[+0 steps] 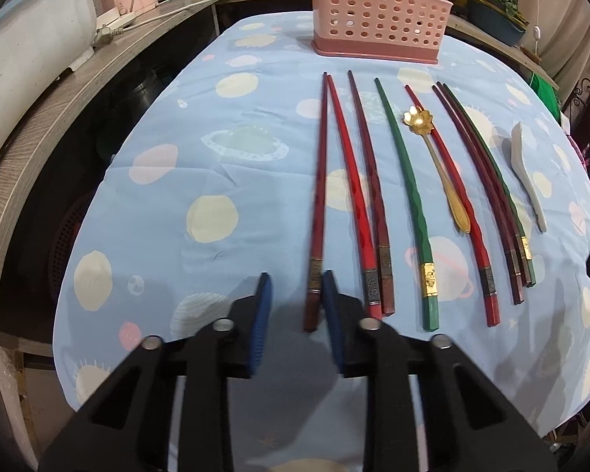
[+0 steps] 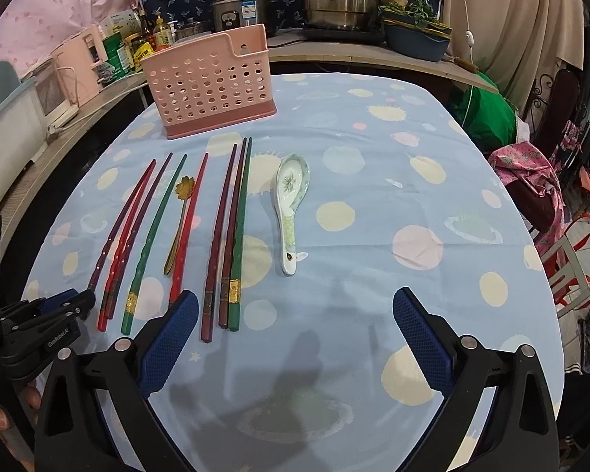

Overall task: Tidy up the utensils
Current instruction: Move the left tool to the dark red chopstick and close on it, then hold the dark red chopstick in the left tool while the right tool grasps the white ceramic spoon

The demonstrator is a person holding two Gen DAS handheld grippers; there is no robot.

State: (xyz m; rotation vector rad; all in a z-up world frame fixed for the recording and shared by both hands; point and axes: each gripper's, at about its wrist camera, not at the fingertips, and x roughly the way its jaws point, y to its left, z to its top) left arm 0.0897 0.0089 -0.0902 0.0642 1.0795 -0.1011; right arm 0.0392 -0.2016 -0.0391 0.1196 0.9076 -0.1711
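Left gripper: jaws narrow, butt end of the far-left chopstick between them. The 3 o'clock pad lies against the stick; the 9 o'clock pad shows a gap of cloth, so I judge no grip yet. The stick lies flat on the table, tip toward 12 o'clock.

Right gripper: jaws wide, nothing between them, over bare cloth. The pad at its 9 o'clock sits just beside the butts of the middle sticks.

Outward: the other chopsticks lie in a row toward 3 o'clock of the left jaws, with a gold spoon among them and a ceramic spoon at the far end. The holder stands at 12 o'clock beyond the tips, with nothing visible inside.

Step, as I judge it: first pick, nothing sorted yet. Next I need to finish the close squarely on the thin butt end, lift without dragging the neighbouring red stick, then carry to 12 o'clock and drop the tip down into the holder.
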